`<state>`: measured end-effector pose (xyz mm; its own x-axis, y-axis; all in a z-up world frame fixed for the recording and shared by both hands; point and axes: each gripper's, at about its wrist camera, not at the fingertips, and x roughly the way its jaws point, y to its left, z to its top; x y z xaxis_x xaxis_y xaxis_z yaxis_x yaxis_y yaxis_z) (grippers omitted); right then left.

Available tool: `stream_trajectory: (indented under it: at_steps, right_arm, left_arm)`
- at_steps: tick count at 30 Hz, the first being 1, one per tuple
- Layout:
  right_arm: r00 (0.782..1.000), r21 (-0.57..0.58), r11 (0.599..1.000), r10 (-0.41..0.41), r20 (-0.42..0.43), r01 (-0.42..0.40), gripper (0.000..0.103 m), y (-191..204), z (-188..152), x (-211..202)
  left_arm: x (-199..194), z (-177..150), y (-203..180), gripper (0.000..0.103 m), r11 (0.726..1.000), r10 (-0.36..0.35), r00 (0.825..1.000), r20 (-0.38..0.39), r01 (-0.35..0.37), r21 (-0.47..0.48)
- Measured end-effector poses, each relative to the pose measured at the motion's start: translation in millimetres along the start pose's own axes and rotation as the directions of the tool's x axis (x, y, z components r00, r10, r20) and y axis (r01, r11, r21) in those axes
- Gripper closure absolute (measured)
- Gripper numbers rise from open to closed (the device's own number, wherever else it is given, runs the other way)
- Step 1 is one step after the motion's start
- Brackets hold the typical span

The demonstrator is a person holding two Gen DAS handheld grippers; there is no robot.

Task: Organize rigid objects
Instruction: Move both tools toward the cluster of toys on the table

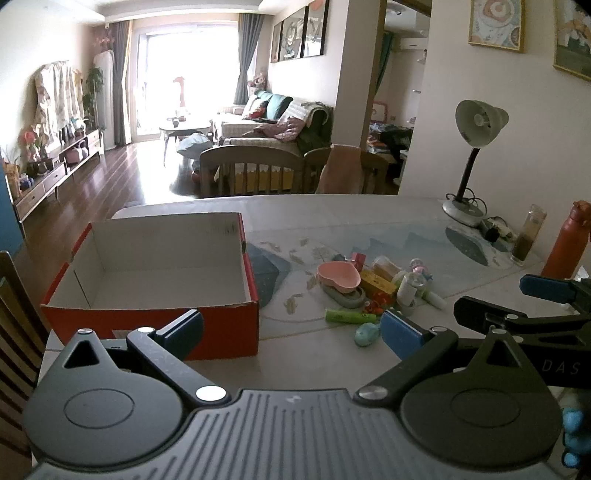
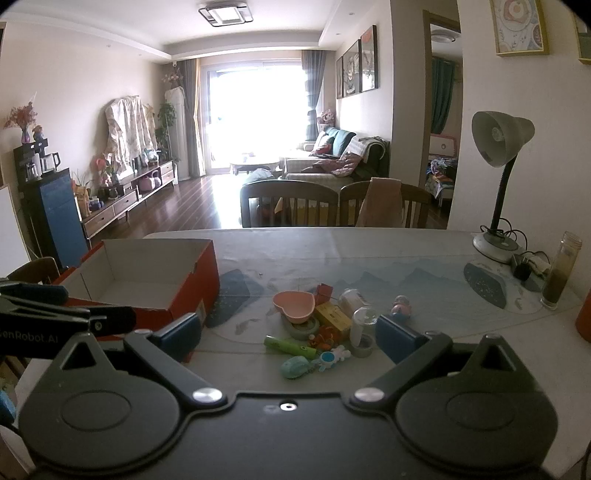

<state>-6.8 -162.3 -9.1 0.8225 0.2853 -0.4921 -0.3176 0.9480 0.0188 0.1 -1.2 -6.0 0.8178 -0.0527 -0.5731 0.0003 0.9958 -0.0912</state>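
Above table [image 2: 369, 251], left gripper [image 1: 291, 328] marked "DAS", right gripper [image 2: 290, 334] "enRobot AI", both spread wide, empty.

Living rm: daylight is admitted through a curtained window [image 2: 255, 110]; sofa [image 2: 332, 162] is set rt, low cabinet [image 2: 129, 199] lt (dark wood floor [image 2: 192, 206]); ceiling lamp [image 2: 225, 14] is mounted overhead.

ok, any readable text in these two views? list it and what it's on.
"DAS": on the right tongs' arm, cut off at the frame edge.
"enRobot AI": on the left tongs' arm, first letter cut off.
Yellow box, red box label: too blurred to read.
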Motion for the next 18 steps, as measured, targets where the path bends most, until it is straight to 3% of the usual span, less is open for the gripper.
stream_trajectory:
  at_steps: [18]
  right_arm:
    - [1.000,0.007,1.000,-0.007,0.006,0.007,0.003,0.4,-0.5,-2.8]
  left_arm:
    - [3.1,-0.6,-1.7,0.000,1.000,-0.004,1.000,-0.003,0.004,0.005]
